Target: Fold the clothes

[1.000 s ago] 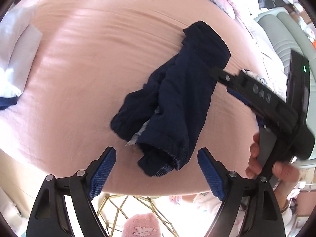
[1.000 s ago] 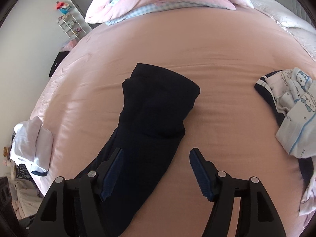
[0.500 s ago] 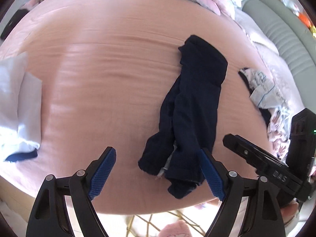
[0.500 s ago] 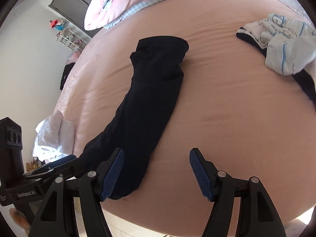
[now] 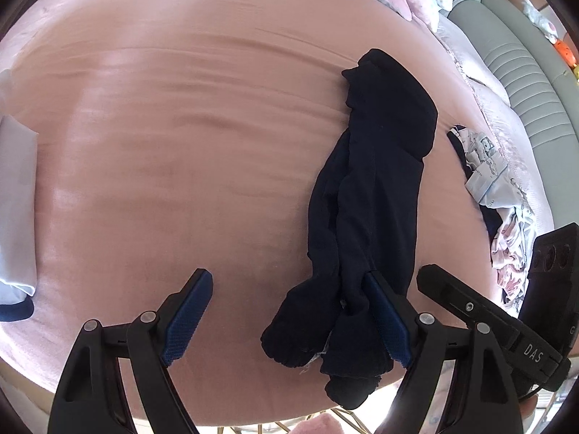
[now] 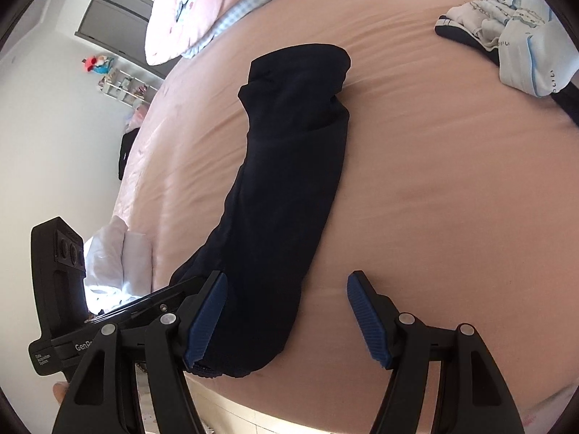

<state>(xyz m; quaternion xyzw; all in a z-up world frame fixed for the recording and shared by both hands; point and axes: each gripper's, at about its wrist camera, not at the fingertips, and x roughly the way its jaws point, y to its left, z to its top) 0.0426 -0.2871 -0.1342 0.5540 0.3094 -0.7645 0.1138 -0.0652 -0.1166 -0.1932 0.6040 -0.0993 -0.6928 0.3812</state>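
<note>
Both tongs released: left tongs (image 5: 289,322), right tongs (image 6: 286,320) poised over near end of long dark navy cloth garment (image 5: 365,199), lengthwise on pink bed (image 5: 181,144). Step: pre-grasp. Next: pinch near-end cuffs, fold toward far end.

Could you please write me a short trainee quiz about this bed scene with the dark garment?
1. True or false: the long navy fabric garment lies on the pink bedsheet.
2. Both the left gripper and right gripper are: A open, B shut on cloth, C out of view.
3. Fill in: the crumpled pale blue printed clothes lie ____ from the navy garment.

Key: 1 true; 2 A; 3 apart.
</note>
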